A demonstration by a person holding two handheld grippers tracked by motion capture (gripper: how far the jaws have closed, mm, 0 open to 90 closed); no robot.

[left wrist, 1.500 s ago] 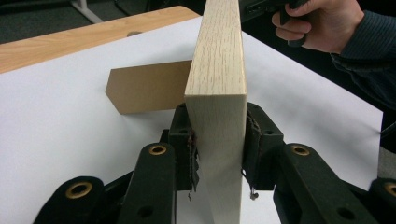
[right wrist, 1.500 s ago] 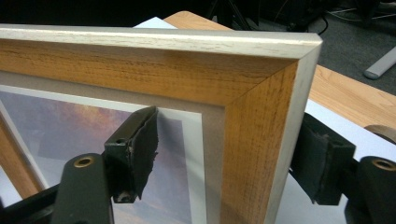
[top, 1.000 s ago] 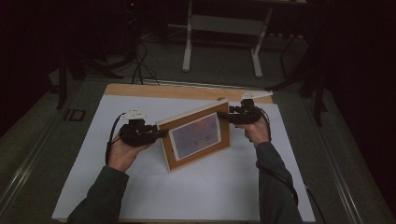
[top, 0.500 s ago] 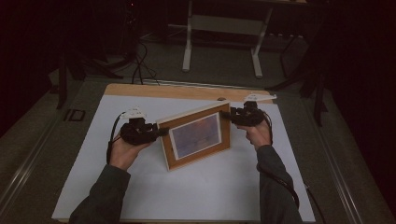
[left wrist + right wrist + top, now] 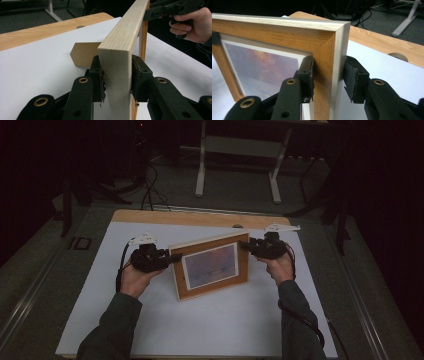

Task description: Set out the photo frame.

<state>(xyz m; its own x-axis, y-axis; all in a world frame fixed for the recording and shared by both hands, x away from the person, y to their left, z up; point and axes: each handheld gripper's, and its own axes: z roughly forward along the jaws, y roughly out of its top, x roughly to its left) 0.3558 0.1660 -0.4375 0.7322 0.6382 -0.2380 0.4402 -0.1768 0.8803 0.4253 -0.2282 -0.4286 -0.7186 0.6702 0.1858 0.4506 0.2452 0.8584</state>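
We see a wooden picture frame (image 5: 212, 265) standing upright on the white sheet (image 5: 200, 325) that covers the table, near its middle, with the printed picture facing the person. Behind the frame, in the left gripper view, a brown stand flap (image 5: 83, 53) reaches down to the sheet.

The left hand (image 5: 134, 279) comes in from the bottom left, with the forearm in a dark sleeve pointing up and a little to the right. It holds the left gripper (image 5: 170, 260) level and points it to the right, at the left edge of the frame. In the left gripper view both pads press on the two faces of the frame edge, so this claw is clamped on the frame.

The right hand (image 5: 276, 267) comes from the bottom right, the forearm almost straight up in the high view, and the wrist bends inward so the right gripper (image 5: 246, 246) points left at the upper right corner of the frame. Its jaws have just been closing with the frame corner between them. In the right gripper view the left pad touches the front face, while the other pad stands a small gap away from the back side, so this claw is not yet clamped.
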